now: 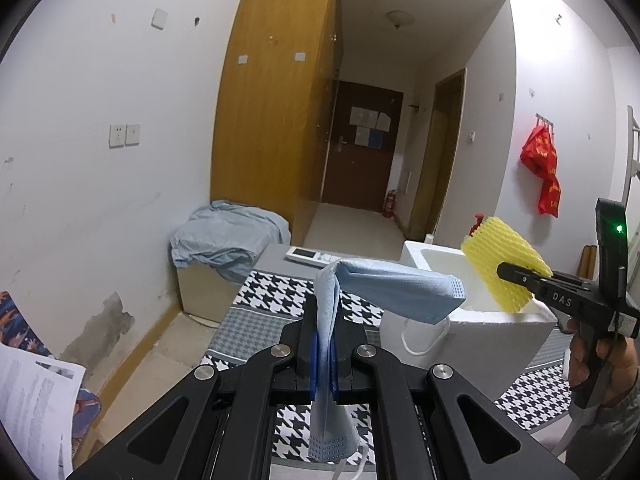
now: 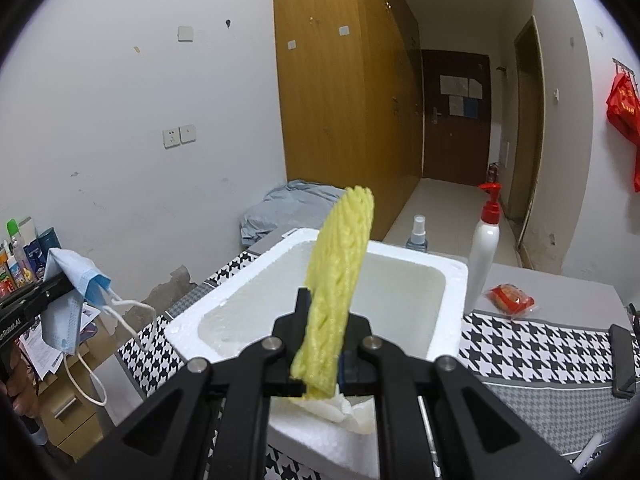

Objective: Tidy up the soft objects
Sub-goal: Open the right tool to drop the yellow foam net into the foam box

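My left gripper (image 1: 324,312) is shut on a blue face mask (image 1: 396,294), held in the air left of a white foam box (image 1: 496,324); the mask folds over the fingers and its white ear loops hang down. The mask also shows in the right wrist view (image 2: 68,300). My right gripper (image 2: 326,316) is shut on a yellow foam net sleeve (image 2: 340,276), held upright above the near rim of the foam box (image 2: 452,308). The box looks empty inside. In the left wrist view the sleeve (image 1: 500,264) sits over the box's opening.
The box stands on a houndstooth cloth (image 2: 532,348). Behind it are a white pump bottle with a red top (image 2: 486,244), a small spray bottle (image 2: 418,234) and a red packet (image 2: 510,300). A remote (image 1: 312,257) lies at the table's far end. Bottles (image 2: 20,256) crowd the left.
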{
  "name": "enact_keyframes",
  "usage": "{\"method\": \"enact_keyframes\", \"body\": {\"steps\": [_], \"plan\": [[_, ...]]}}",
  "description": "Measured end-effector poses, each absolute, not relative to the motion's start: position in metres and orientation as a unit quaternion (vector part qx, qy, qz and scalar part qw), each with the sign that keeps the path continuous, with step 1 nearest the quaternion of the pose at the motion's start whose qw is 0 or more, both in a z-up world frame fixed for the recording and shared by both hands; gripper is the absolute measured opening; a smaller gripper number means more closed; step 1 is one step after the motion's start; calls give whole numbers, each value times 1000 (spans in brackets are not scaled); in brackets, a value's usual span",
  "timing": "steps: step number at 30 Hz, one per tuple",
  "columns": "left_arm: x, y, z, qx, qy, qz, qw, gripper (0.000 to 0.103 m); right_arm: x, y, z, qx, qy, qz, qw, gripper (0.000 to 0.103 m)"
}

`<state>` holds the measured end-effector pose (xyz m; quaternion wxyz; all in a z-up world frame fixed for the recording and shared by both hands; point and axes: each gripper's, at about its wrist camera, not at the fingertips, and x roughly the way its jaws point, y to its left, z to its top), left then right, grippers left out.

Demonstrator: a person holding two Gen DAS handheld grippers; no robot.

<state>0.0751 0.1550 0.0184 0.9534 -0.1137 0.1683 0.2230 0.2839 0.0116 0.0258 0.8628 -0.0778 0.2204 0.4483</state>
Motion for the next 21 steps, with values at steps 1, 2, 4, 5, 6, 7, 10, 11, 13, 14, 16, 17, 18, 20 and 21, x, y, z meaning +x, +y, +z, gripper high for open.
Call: {"method": "enact_keyframes", "body": {"steps": [1, 2, 4, 5, 6, 7, 10, 11, 13, 14, 16, 17, 18, 20, 21], "plan": [[75, 155, 18, -114, 169, 224, 953, 4, 285, 13, 26, -78, 222, 448, 863, 13], [74, 155, 18, -114, 168, 224, 953, 4, 286, 14, 25, -78, 225, 448, 862, 13], [74, 154, 19, -114, 168, 225, 953, 4, 288, 17, 25, -83, 229, 446, 861, 13], [74, 154, 19, -113, 168, 225, 953, 4, 289, 19, 24, -83, 230, 444, 862, 15], [74, 154, 19, -112, 169, 224, 953, 4, 289, 19, 24, -84, 230, 442, 863, 25], [75, 152, 19, -112, 169, 225, 953, 4, 288, 20, 24, -87, 227, 442, 864, 47], [75, 152, 20, -110, 168, 229, 953, 4, 285, 17, 26, -80, 217, 443, 866, 82], [75, 153, 21, -110, 169, 232, 952, 4, 283, 16, 28, -77, 211, 443, 868, 83], [76, 154, 22, -113, 169, 231, 951, 4, 281, 14, 30, -79, 205, 440, 871, 87], [76, 155, 23, -115, 168, 230, 952, 4, 281, 12, 31, -77, 202, 439, 872, 89], [77, 154, 25, -111, 166, 230, 952, 4, 279, 7, 32, -71, 198, 442, 872, 94], [77, 153, 26, -110, 166, 229, 953, 4, 279, 7, 32, -69, 197, 441, 873, 95], [78, 153, 27, -109, 166, 229, 953, 4, 279, 6, 32, -68, 197, 440, 874, 96], [78, 153, 28, -110, 164, 227, 954, 4, 278, 4, 33, -69, 195, 438, 875, 96], [79, 153, 29, -109, 164, 227, 954, 4, 278, 2, 33, -68, 195, 437, 875, 96]]}}
